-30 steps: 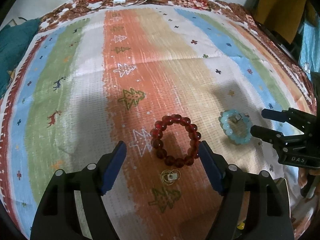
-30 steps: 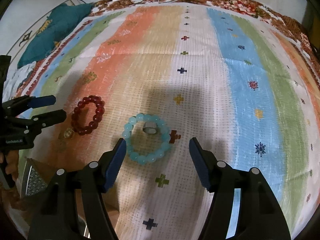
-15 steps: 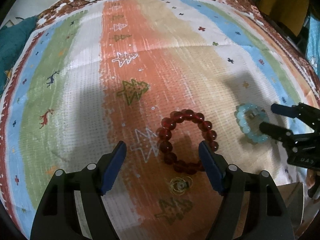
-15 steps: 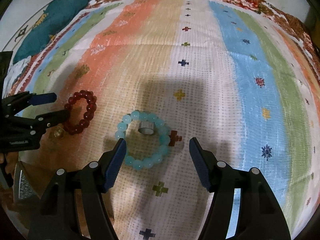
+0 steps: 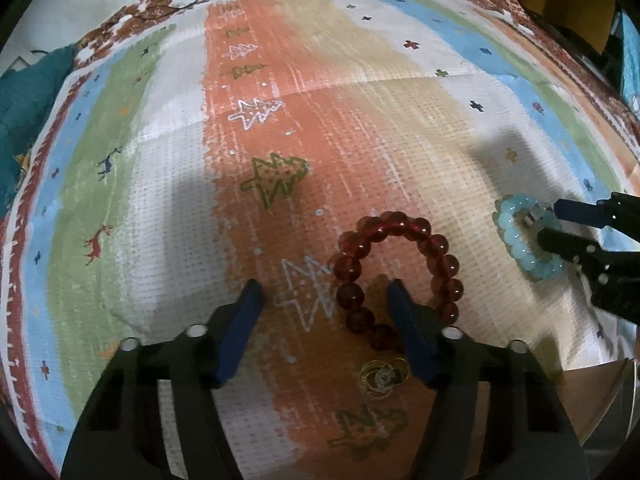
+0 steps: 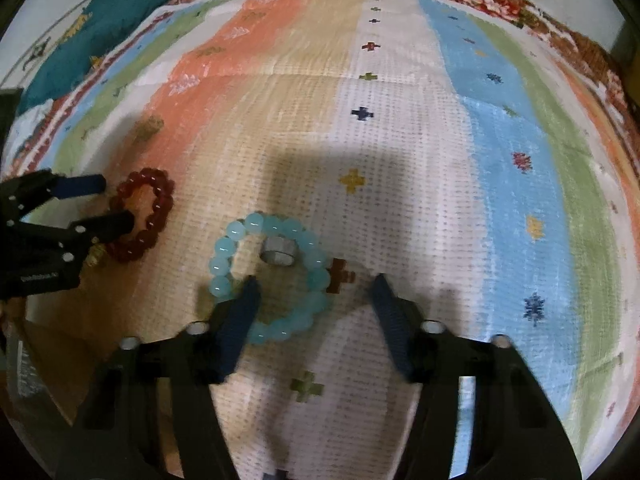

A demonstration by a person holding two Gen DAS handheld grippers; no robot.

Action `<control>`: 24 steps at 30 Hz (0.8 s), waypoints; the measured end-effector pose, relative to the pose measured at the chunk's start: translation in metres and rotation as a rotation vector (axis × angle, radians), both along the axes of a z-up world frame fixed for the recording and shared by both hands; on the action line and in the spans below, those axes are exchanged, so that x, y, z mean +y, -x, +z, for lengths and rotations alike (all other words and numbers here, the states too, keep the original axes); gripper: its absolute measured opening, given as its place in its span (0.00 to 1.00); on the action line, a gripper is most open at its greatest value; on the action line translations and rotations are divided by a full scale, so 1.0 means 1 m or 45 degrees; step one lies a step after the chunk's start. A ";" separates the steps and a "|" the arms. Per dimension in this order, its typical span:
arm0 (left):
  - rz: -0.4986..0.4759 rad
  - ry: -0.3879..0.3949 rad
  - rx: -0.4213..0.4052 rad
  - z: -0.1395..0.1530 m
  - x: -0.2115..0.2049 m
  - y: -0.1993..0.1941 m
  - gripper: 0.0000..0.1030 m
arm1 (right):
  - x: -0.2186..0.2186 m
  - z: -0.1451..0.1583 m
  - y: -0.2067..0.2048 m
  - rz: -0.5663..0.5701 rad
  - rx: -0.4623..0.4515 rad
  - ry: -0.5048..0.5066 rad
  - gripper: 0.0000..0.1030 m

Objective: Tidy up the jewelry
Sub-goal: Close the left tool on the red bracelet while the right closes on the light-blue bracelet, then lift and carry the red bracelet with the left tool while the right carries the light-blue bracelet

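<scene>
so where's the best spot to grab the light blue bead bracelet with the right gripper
Take the near arc of the light blue bracelet from above, one finger inside the loop, one outside. It lies flat, and the silver ring sits inside its far half. The right gripper is closing there.

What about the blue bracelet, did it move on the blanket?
No. The blue bracelet still lies right beside the same brown cross on the blanket, with the silver ring inside it.

A: Where do the two bead bracelets lie?
B: Both lie flat on the cloth [image 5: 360,128]. One bead bracelet [image 5: 396,280] is on the left, the other bead bracelet [image 6: 272,280] on the right, near but apart.
A: And the ring [image 6: 278,254]?
B: Inside the right one. A small charm [image 5: 382,378] lies just in front of the left one.
</scene>
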State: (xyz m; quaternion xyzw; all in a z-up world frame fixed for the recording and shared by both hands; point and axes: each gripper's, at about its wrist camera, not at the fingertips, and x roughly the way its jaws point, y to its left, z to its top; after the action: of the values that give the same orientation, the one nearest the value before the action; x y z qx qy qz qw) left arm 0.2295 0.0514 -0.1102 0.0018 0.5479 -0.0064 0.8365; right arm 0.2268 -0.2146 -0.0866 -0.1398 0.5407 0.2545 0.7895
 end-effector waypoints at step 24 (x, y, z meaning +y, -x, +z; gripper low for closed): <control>-0.040 0.130 -0.136 0.041 -0.006 0.014 0.13 | -0.004 0.034 0.009 0.035 -0.139 -0.110 0.12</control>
State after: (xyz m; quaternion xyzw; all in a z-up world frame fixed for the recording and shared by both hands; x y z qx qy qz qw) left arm 0.2158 0.0458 -0.0695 -0.0318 0.5012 -0.0474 0.8634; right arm 0.2177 -0.2189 -0.0523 -0.1268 0.4833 0.2804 0.8196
